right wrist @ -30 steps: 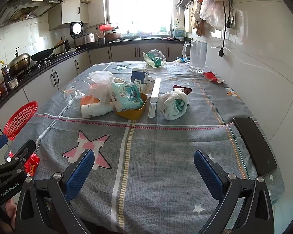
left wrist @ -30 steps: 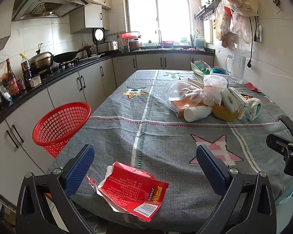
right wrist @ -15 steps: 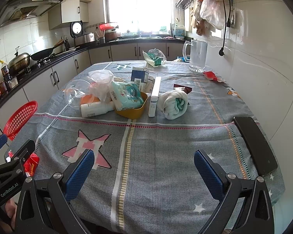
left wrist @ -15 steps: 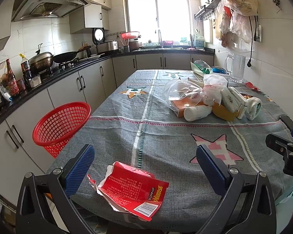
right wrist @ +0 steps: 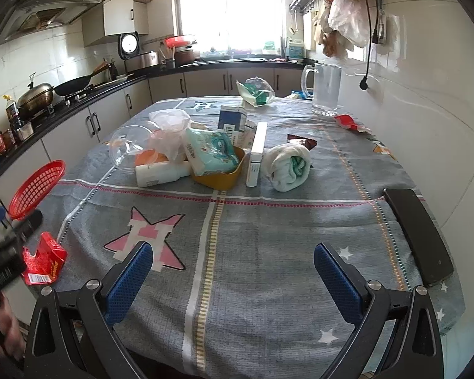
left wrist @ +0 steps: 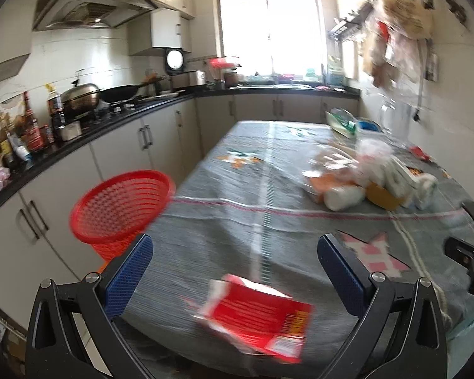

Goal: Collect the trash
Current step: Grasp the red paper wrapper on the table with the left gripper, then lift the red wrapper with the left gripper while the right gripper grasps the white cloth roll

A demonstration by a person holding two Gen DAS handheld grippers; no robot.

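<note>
Compared with the view half a second earlier, the left wrist camera is seen to have swung: the red wrapper [left wrist: 252, 312], formerly left of centre between the jaws, is now framed right of centre and smeared by motion blur, and the red basket [left wrist: 123, 208] is rendered larger and nearer; the right wrist view is essentially unchanged. The left gripper [left wrist: 233, 271] is held with its jaws spread wide and empty, the wrapper lying flat on the table [left wrist: 224, 208] at its near edge, beneath and between the jaws but not touched. The right gripper [right wrist: 232, 273] is likewise held with jaws spread and empty over bare cloth, well apart from the clutter pile [right wrist: 205, 154] at mid-table. The step in hand is judged to be the approach to the wrapper. Several failures may be anticipated: the thin, flat wrapper may be skated over by the jaws and not pinched; the tablecloth may be gathered with it, and the pile dragged; being at the table edge, the wrapper may be pushed off to the floor. A hurried, blurred approach would make misalignment likelier.
</note>
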